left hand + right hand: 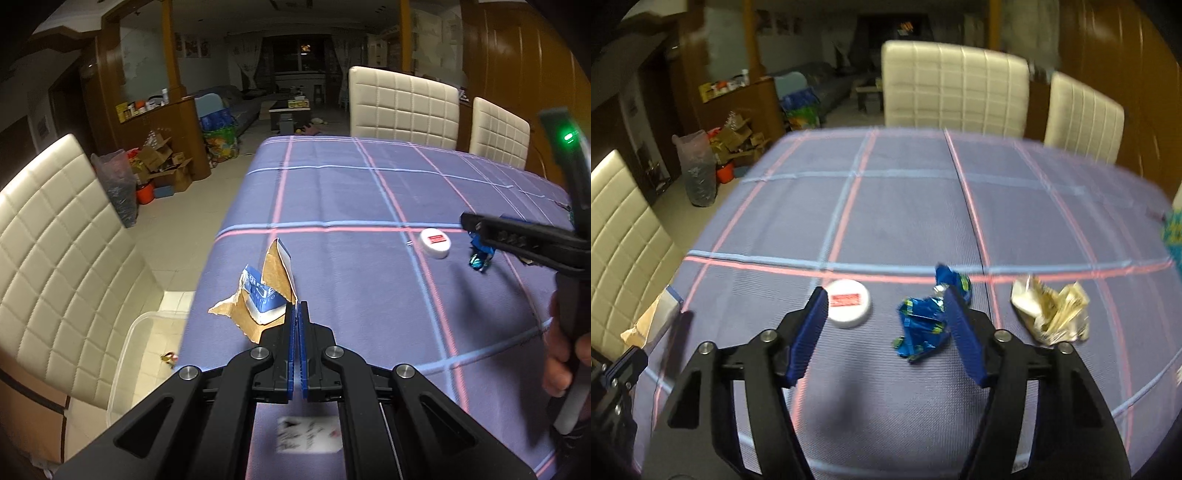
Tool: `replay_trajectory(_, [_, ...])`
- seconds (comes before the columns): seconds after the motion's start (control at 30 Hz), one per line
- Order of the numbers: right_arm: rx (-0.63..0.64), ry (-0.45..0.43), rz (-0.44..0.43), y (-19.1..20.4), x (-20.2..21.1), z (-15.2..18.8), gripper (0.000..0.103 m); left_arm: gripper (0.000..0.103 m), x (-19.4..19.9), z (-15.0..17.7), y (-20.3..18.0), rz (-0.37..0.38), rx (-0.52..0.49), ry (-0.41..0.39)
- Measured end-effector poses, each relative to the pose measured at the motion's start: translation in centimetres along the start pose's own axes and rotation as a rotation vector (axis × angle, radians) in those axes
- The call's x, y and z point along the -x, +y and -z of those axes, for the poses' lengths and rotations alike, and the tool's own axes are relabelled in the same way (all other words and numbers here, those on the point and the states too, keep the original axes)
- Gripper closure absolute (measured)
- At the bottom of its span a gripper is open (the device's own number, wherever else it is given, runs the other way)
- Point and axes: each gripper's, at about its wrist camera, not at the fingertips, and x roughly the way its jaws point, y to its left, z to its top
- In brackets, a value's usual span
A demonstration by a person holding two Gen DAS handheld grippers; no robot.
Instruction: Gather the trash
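Note:
My left gripper (297,306) is shut on the edge of a torn blue-and-brown cardboard box (266,295), which stands up near the left edge of the purple checked table (351,192). In the right wrist view my right gripper (884,291) is open and low over the cloth. A crumpled blue wrapper (919,325) lies between its fingers, close to the right one. A white cap (849,302) with a red label lies just beyond the left finger. A crumpled cream wrapper (1049,310) sits outside to the right. The left wrist view also shows the cap (436,243) and the blue wrapper (480,256).
A clear plastic bin (147,325) sits below the table's left edge, with a small wrapper (168,358) inside. Cream padded chairs (402,107) stand at the far side and one (55,236) at the left. A written paper note (308,434) lies under my left gripper.

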Motion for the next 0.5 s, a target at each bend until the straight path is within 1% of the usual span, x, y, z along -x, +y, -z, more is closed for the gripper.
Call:
replay_trajectory(0.07, [-0.020,0.026,0.008,-0.9,-1.3,0.3,0.043,0.101,-0.4,-0.6,-1.2,0.004,-0.020,-0.001])
replay_trajectory(0.13, [-0.020,0.023,0.030,-1.2,-1.7,0.4,0.044,0.101,-0.8,-1.1,-2.1,0.009,-0.035,-0.003])
replay_trajectory(0.17, [-0.015,0.026,0.039,-1.4,-1.9,0.4,0.053,0.101,-0.9,-1.3,-2.5,0.011,-0.040,-0.002])
replay_trajectory(0.2, [-0.018,0.043,0.033,-1.5,-2.3,0.4,0.061,0.101,-1.0,-1.4,-2.8,0.014,-0.042,-0.001])
replay_trajectory(0.23, [-0.033,0.088,0.028,-2.0,-3.1,0.5,0.065,0.101,-1.2,-1.5,-3.2,0.019,-0.044,0.001])
replay_trajectory(0.33, [-0.052,0.100,0.033,-3.0,-3.4,0.8,0.070,0.101,-1.1,-1.4,-3.9,0.025,-0.054,0.001])
replay_trajectory(0.4, [-0.052,0.070,0.050,-3.4,-2.5,1.1,0.071,0.101,-0.9,-1.1,-4.2,0.025,-0.063,-0.001])
replay_trajectory(0.5, [-0.034,0.020,0.035,-3.2,-0.6,1.5,0.071,0.101,-0.6,-0.8,-4.4,0.024,-0.071,-0.002])
